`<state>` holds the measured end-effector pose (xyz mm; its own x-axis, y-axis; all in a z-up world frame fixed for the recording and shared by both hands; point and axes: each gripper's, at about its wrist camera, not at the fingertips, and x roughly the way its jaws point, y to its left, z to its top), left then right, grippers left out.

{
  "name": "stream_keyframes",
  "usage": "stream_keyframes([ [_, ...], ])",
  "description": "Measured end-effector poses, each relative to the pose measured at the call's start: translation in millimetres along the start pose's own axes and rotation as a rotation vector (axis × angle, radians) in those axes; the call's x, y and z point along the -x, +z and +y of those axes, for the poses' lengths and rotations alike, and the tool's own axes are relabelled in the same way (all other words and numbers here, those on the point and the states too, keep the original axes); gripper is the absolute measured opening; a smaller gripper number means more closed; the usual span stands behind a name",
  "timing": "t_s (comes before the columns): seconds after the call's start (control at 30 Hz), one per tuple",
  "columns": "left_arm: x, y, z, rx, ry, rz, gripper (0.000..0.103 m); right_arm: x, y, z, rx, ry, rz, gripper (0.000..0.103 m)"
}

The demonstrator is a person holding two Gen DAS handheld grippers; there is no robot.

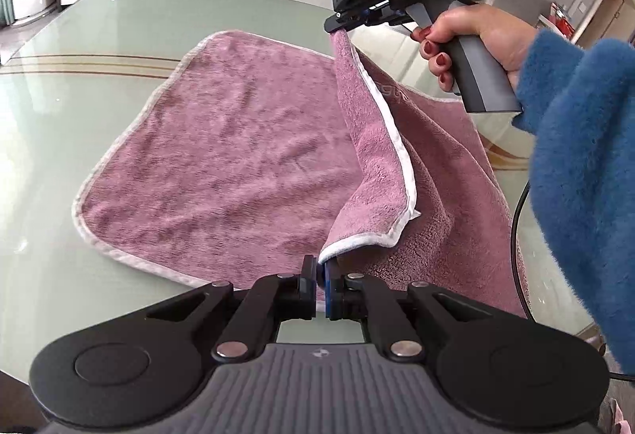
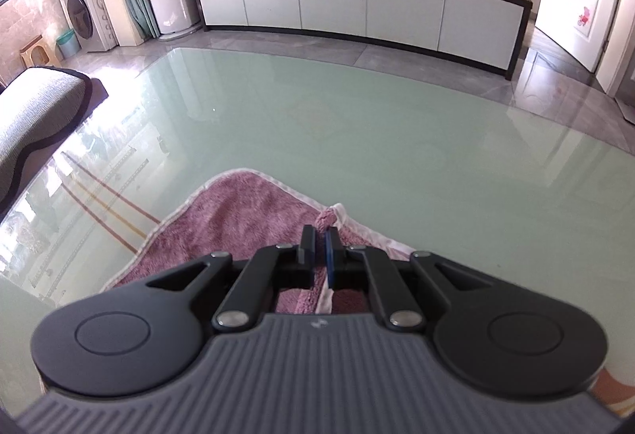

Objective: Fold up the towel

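A pink towel (image 1: pixel 222 156) with a pale border lies on a glossy green glass table (image 1: pixel 99 37). Most of the towel is flat on the glass. Its right side is lifted from the table and folds over toward the flat part.

In the left wrist view, the left gripper (image 1: pixel 320 285) is at the 6 o'clock position. Its two fingers are pressed together on the near corner of the towel, where the white border (image 1: pixel 397 140) turns. From this corner the lifted edge runs up toward 1 o'clock, to the right gripper (image 1: pixel 337 27). The right gripper pinches the far corner of the same edge, and the cloth hangs down from its closed tip. A right hand (image 1: pixel 468 37) with red nails holds the grey handle of this gripper, and a blue fluffy sleeve (image 1: pixel 583 164) covers the arm at 3 o'clock. A black cable (image 1: pixel 516 235) hangs below the sleeve.

In the right wrist view, the fingers of the right gripper (image 2: pixel 320 247) are together at 6 o'clock, with a small bunch of pink cloth and white border squeezed between them. The flat part of the towel (image 2: pixel 222 219) spreads toward 8 o'clock under the gripper. Beyond the table, at 12 o'clock, stands a long white cabinet (image 2: pixel 357 5) with a dark top. A washing machine (image 2: pixel 83 9) is at 10 o'clock, and a grey sofa (image 2: pixel 35 108) is at 9 o'clock.
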<state>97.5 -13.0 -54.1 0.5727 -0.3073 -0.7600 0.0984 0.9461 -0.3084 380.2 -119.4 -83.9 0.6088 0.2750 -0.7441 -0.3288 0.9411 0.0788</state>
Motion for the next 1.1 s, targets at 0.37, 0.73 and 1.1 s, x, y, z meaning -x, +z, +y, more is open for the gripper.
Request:
stream_keyframes([
  [0.37,15,9,42,0.069,0.087,-0.052,0.004,-21,21,29,0.017,0.013,-0.021,0.005],
  [0.73,18,13,69,0.096,0.138,-0.067,0.005,-47,30,49,0.015,0.031,-0.020,0.005],
  [1.1,22,14,85,0.116,0.175,-0.071,0.005,-68,33,69,0.024,0.023,-0.008,0.005],
])
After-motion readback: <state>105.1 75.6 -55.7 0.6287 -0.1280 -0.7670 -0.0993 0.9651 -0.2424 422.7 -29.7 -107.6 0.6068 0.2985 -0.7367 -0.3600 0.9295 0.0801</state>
